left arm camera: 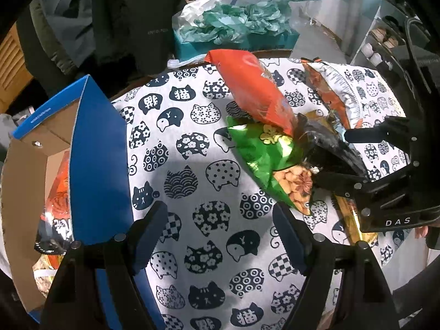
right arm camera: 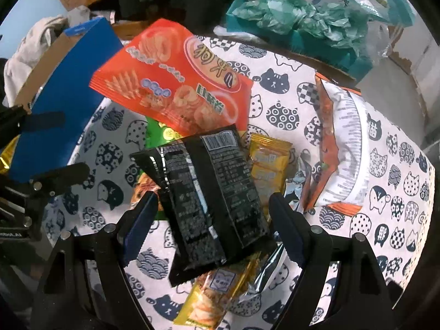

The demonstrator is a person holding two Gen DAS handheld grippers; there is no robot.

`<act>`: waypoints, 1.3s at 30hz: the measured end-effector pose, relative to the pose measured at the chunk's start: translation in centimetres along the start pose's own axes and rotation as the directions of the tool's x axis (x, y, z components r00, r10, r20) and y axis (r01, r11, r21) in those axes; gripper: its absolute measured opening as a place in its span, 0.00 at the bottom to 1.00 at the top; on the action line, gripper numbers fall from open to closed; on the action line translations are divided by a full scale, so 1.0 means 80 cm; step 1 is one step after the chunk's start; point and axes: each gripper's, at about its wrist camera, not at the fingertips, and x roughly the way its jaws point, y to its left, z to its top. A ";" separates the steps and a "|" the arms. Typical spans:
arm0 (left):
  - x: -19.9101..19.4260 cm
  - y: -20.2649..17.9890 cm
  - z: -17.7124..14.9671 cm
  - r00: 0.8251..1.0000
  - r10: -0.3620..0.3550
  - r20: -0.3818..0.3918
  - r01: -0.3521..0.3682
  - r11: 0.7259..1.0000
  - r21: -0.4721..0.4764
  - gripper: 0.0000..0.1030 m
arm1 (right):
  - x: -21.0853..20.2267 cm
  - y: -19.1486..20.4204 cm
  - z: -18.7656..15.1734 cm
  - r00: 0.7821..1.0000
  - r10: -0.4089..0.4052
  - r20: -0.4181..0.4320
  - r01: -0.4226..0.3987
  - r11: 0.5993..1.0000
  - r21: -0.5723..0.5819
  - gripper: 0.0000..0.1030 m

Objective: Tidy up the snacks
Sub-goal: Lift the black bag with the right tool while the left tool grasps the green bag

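A pile of snack bags lies on the cat-print tablecloth [left arm camera: 192, 170]: an orange-red bag [right arm camera: 173, 79] on top, a green peanut bag [left arm camera: 264, 154], a black bag [right arm camera: 209, 189], yellow packets [right arm camera: 268, 162] and a white-and-orange bag [right arm camera: 343, 148]. My right gripper [right arm camera: 213, 225] is open, with its jaws on either side of the black bag; it also shows in the left wrist view [left arm camera: 338, 162]. My left gripper [left arm camera: 220, 236] is open and empty above the cloth, beside the blue cardboard box [left arm camera: 96, 151], which holds several snack bags [left arm camera: 56, 200].
A teal box with crumpled green tissue [left arm camera: 236, 24] stands past the table's far edge. Dark coats [left arm camera: 115, 13] hang behind it. Shelves [left arm camera: 385, 41] are at the right. The blue box also shows at the left in the right wrist view [right arm camera: 63, 93].
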 end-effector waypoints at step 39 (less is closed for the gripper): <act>0.077 -0.070 0.059 0.990 -0.076 -0.114 0.057 0.985 -0.164 0.84 | -0.063 -0.086 -0.063 0.991 -0.048 0.122 0.025 0.982 0.185 0.59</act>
